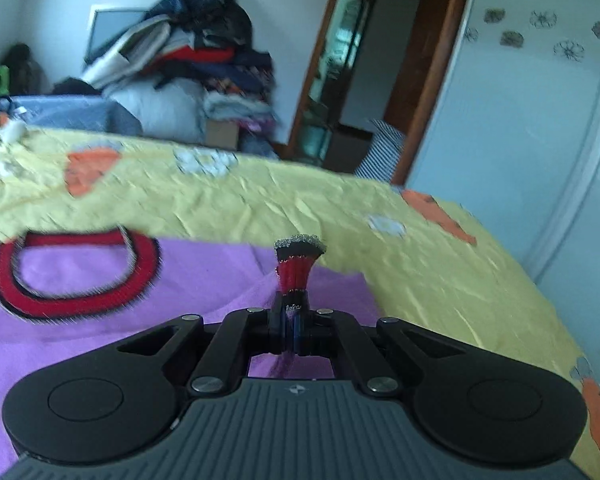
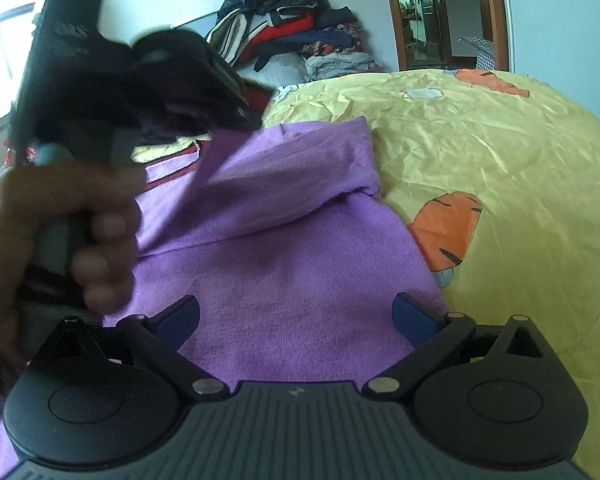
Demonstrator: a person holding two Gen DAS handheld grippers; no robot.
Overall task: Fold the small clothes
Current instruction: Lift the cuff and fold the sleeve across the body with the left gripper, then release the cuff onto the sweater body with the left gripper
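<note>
While the purple sweater lies on the yellow bed, its red cuff is pinched by the left gripper and lifted across, the right gripper is held spread above it, and most folding is judged undone.

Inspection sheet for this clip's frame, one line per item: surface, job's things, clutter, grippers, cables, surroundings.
Surface: bed with yellow carrot-print sheet, wrinkled.
Job's things: purple sweater spread on the sheet, red-and-black collar flat; its red-and-black cuff sticks up from the left gripper.
Clutter: pile of clothes stacked past the bed.
Grippers: left gripper shut on the cuff, held by a hand; right gripper open, over the sweater body, holding nothing.
Cables: nothing seen.
Surroundings: wooden door frame, open doorway; white wall with flower decals.
</note>
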